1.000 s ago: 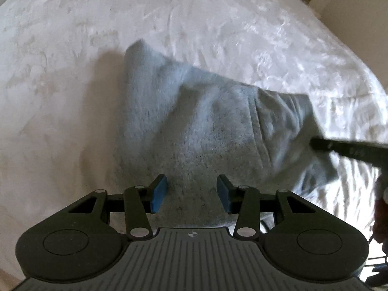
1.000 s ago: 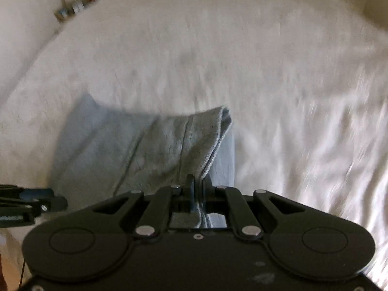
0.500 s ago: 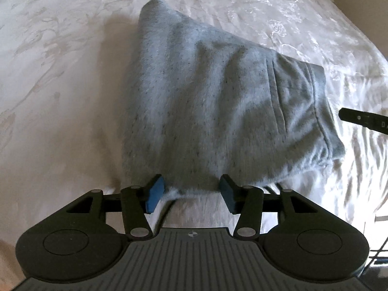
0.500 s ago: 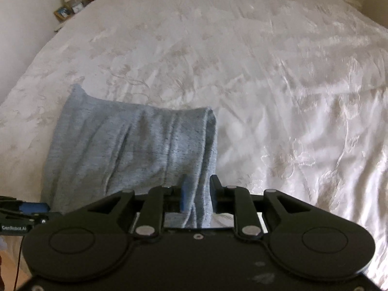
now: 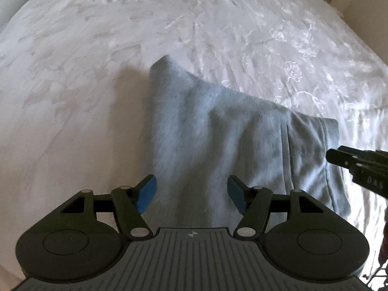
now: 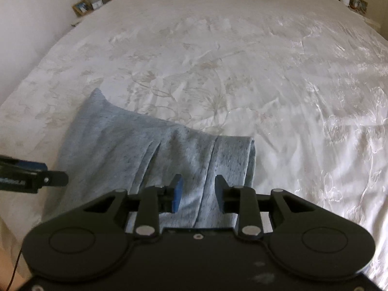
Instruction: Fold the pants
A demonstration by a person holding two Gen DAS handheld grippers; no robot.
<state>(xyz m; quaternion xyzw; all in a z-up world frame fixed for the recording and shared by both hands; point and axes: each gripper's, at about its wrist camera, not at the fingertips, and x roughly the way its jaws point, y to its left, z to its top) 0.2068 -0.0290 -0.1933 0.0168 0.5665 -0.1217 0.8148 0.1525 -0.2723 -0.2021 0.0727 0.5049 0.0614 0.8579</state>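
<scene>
Now folded pants (image 5: 218,140) on bed (image 5: 97,48); both claws opening, pads off cloth

Folded pants (image 5: 218,145) lie on the bed (image 5: 97,48), near its front edge.

Black left gripper (image 5: 191,194), blue pads (image 5: 145,195), silver screws (image 5: 139,230)

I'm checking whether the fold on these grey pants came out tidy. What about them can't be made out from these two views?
- Near edge of the pants: left wrist view, hidden behind the left gripper, whose fingers are opening, clear of the cloth.
- Same edge: right wrist view, covered by the right gripper, also opening.
- Layers underneath: hidden by the top layer.
- Weave and seams: blurred.
- Items beside the bed: too small.
</scene>
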